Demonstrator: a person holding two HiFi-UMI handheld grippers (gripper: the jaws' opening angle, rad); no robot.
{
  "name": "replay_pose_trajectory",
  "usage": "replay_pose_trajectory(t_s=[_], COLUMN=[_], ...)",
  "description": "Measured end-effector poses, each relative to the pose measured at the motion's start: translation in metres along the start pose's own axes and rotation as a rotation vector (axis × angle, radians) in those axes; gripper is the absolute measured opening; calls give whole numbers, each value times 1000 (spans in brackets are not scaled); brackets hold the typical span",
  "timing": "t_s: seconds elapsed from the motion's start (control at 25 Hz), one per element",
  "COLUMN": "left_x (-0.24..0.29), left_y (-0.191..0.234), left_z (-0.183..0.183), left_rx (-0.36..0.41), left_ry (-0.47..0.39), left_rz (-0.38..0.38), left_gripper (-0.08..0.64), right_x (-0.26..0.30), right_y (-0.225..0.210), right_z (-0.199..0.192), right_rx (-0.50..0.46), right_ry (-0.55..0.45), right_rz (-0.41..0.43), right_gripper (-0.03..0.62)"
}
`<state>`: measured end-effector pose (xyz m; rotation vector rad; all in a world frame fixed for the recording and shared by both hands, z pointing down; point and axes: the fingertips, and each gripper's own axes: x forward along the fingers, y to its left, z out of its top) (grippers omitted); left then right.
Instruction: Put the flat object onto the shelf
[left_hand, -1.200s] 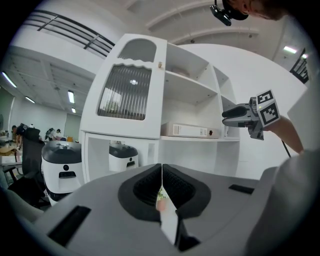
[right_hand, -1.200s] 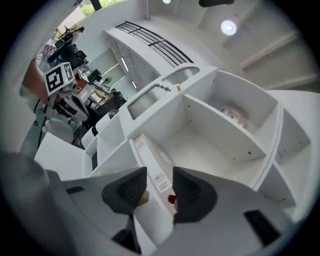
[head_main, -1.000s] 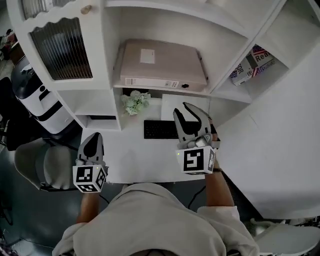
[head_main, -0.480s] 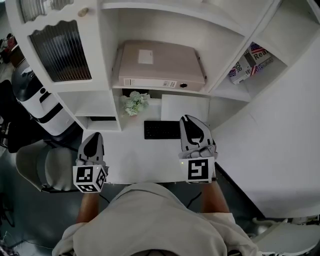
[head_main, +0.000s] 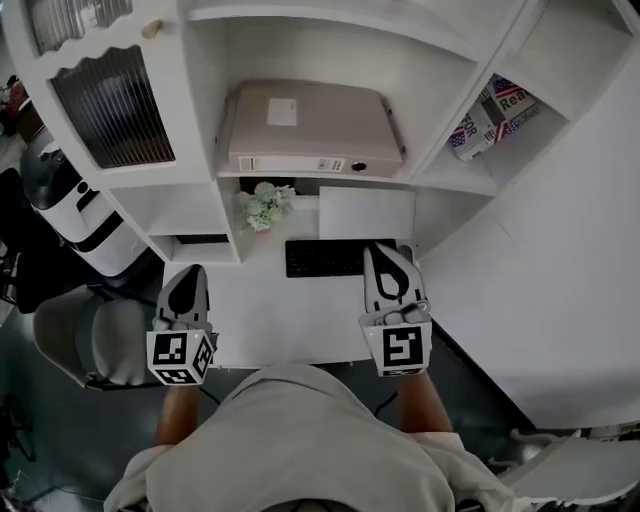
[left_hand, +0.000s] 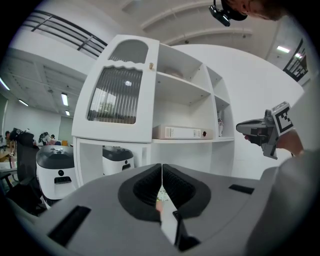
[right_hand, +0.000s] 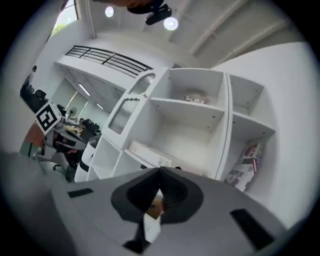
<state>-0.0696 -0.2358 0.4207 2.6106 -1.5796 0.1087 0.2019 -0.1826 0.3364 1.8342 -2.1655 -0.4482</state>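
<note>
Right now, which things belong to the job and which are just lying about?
Job: binder, already lying flat on the shelf.
Lying about: keyboard, plant, white sheet on the desk, book in the right compartment, chair.

A white shelf unit stands against a white wall. Its left bay has a door of ribbed glass with a small round knob and a wavy top rail. Open bays fill the middle and right. A white desk runs under the unit. A grey chair sits at the desk's left corner, on a dark floor. Left of the unit stand white machines with black tops. Overhead, a dark railing lines an upper level, strip lights hang in the far hall and round lamps glow on the beamed ceiling.
</note>
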Motion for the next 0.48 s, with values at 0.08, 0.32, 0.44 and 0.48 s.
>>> replay_pose_trajectory(t_s=[0.08,0.32,0.44,0.48], left_x=[0,1,2,2], left_y=[-2,-6,-9,-10], left_z=[1,2,2,2], left_rx=[3,10,11,11], left_ry=[0,-1,-1,-1], left_rz=[-5,-17,-21,-23], left_gripper=[6,6,6,6], right_x=[-4,-11,-14,-14], right_y=[-2,-5,-6,-6], right_z=[-3,-8,-10,-10], right_rx=[17,62,77,84], right_ry=[-5,-6,-4,-3], right_rz=[-8,-19,-22,-23], right_gripper=[3,3,3,3])
